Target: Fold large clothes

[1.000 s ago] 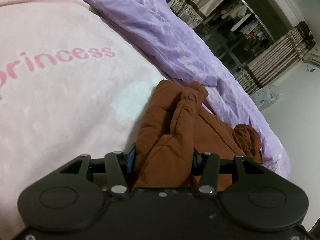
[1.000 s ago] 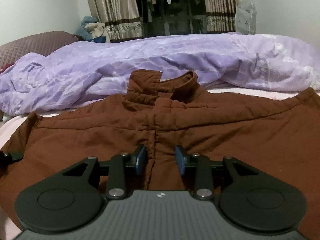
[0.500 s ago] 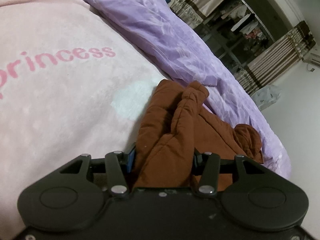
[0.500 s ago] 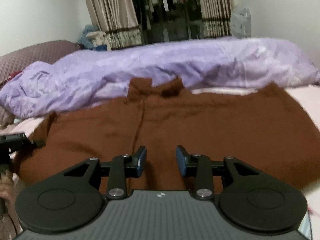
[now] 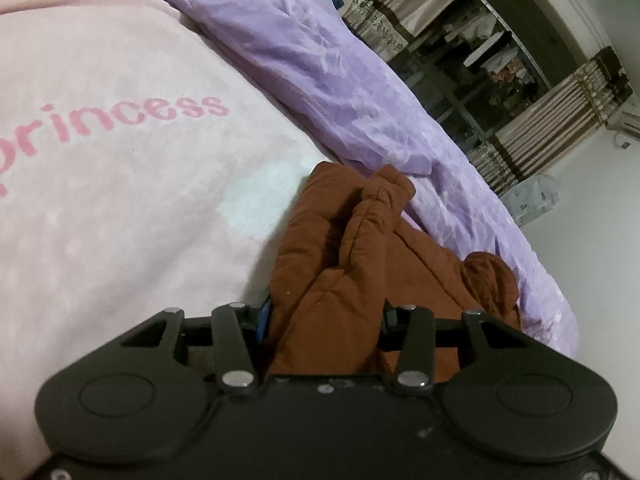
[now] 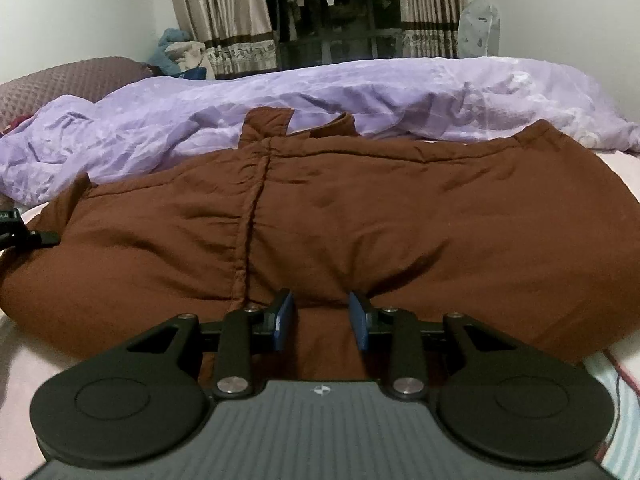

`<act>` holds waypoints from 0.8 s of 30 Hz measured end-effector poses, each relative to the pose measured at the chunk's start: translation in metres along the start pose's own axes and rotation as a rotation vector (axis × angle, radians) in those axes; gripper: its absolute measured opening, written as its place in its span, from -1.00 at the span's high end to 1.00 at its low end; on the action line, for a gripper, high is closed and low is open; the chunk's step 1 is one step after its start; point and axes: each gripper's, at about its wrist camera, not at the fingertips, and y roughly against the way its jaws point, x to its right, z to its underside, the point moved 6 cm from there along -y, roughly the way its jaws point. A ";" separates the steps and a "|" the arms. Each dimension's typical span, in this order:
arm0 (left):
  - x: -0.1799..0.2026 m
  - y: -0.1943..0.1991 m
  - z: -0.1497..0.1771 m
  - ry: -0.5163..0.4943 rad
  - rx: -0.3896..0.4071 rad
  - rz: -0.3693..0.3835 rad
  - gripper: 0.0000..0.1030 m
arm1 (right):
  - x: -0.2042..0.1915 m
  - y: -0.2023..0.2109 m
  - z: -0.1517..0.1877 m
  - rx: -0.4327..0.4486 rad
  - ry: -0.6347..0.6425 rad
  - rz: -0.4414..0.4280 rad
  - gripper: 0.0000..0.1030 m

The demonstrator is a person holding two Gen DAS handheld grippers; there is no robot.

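A brown padded jacket lies spread on the bed, collar toward the purple duvet. My right gripper is at the jacket's near hem, jaws partly apart with a fold of the hem between the blue pads. In the left wrist view the jacket bunches between the fingers of my left gripper, which is shut on its side edge; the fabric hides the pads. The left gripper also shows at the left edge of the right wrist view.
A pink "princess" blanket covers the bed. A crumpled purple duvet lies along the far side behind the jacket. A quilted headboard, striped curtains and a clothes rack stand beyond. White walls on both sides.
My right gripper has pulled back toward the jacket's near hem and lowered onto it; the jacket now looks flatter and wider. The left gripper has held still on the fabric.
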 end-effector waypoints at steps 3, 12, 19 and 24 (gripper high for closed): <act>0.011 0.008 -0.003 -0.014 0.016 0.006 0.35 | 0.003 0.006 -0.005 -0.016 -0.005 -0.037 0.23; 0.084 0.037 -0.009 -0.104 0.104 0.078 0.62 | 0.056 0.061 -0.018 0.055 -0.069 -0.034 -0.04; 0.171 0.050 0.007 -0.145 0.063 0.243 0.71 | 0.111 0.087 -0.013 0.088 -0.147 0.033 -0.08; 0.258 0.048 0.049 -0.214 -0.024 0.409 0.75 | 0.147 0.103 -0.007 0.110 -0.228 0.052 -0.08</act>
